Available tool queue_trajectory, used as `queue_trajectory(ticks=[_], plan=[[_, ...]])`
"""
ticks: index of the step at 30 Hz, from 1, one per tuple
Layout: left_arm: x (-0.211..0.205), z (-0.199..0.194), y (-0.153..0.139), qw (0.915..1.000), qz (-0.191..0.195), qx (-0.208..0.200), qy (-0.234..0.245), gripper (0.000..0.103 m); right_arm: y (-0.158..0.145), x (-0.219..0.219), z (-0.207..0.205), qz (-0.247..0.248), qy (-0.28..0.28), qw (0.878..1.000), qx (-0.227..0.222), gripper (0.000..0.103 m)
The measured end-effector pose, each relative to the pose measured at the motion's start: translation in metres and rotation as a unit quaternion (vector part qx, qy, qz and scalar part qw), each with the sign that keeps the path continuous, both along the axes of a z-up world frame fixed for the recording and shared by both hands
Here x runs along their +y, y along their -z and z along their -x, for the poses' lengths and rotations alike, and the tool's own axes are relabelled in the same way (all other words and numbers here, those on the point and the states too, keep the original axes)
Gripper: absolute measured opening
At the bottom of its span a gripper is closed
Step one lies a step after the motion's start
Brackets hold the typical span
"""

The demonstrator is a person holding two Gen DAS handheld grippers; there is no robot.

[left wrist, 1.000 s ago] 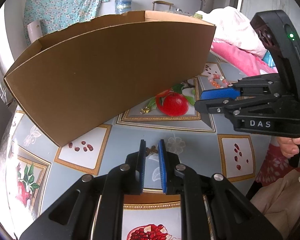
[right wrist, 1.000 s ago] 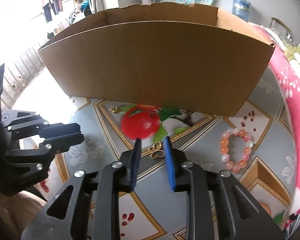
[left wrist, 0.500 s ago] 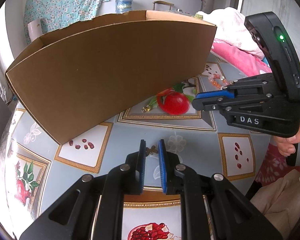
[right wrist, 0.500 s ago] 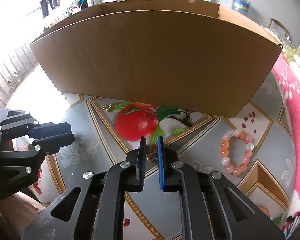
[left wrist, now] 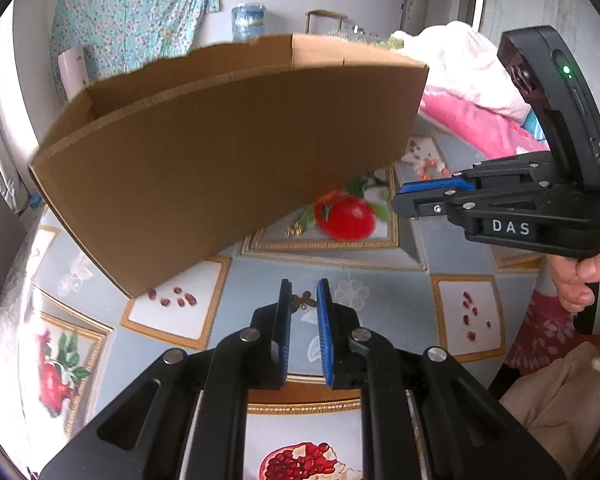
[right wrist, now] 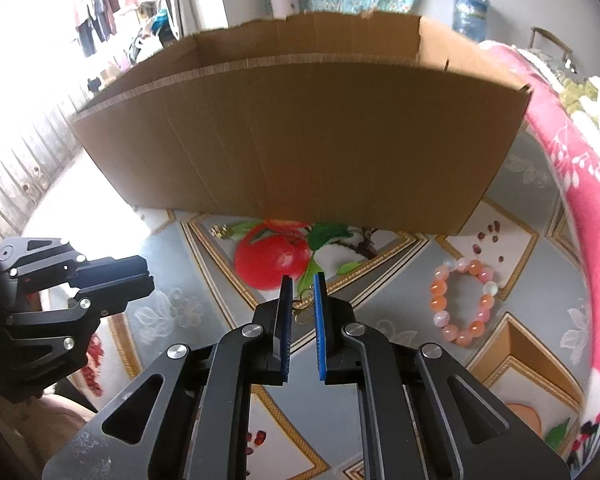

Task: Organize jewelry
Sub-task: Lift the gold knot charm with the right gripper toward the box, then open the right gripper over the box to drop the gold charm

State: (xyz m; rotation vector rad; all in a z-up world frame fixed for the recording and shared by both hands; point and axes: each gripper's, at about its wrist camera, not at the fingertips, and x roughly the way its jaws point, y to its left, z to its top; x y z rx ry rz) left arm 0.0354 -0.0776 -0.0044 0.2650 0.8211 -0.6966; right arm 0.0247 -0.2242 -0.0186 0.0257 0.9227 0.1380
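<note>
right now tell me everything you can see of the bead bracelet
The bead bracelet is a closed ring of round, glossy beads in orange, pink and milky white. It lies flat on the patterned tablecloth, to the right of the right hand-held gripper and in front of the cardboard box. Nothing touches it.

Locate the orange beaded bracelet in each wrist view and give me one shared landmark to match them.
Left wrist: beaded bracelet at right of centre, small, past the cardboard box's right corner, above the right gripper.
Right wrist: beaded bracelet at lower right, lying on the tablecloth.
Shared landmark: the printed red apple.
</note>
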Motion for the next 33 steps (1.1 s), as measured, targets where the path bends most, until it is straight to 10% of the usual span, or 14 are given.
queue_trajectory(ticks=[17,33], plan=[[0.003,-0.019,-0.127,0.9880,0.126,-0.085,0.029,0.012,-0.130,-0.020,-0.002,-0.055,-0.049,0.982,-0.173,0.008],[-0.068,-0.130,-0.076,0.9947,0.081,0.062,-0.013,0.012,-0.077,-0.050,-0.103,-0.076,-0.022,0.995,-0.060,0.008]])
